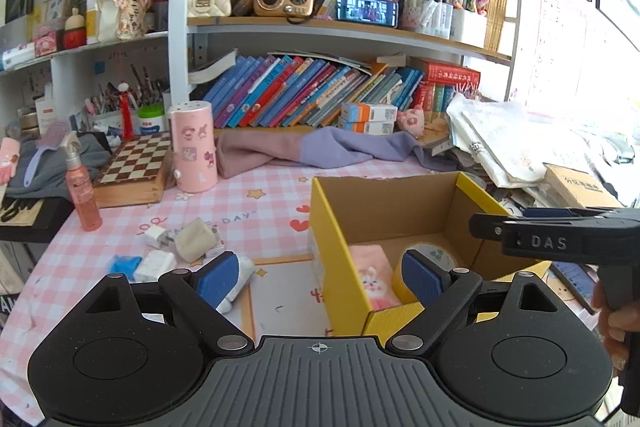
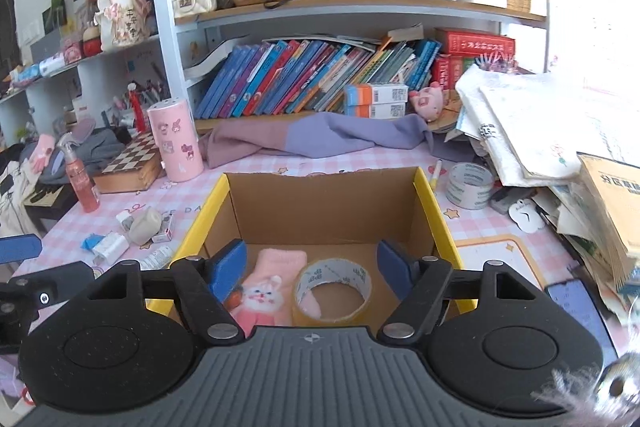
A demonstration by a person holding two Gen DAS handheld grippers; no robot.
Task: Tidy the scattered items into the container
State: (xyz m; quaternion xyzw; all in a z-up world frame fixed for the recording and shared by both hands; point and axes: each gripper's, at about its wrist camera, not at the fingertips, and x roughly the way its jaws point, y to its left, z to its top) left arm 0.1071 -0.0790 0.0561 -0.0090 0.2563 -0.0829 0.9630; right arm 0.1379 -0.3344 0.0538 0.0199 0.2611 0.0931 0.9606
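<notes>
Since the pink sock and tape roll already sit inside the cardboard box, both grippers' jaws hang open and empty; small packets wait on the counter.

Daylight scene, bright overall. Strong light from right side; window area blown out white, paper stack near it washed pale. Fisheye bends shelves into curves, dark vignette at corners. Centre sharp, book spines readable; edges soft. Fuzzy blurred object at lower right corner of right view. Shadows soft, box interior dimmer.
</notes>
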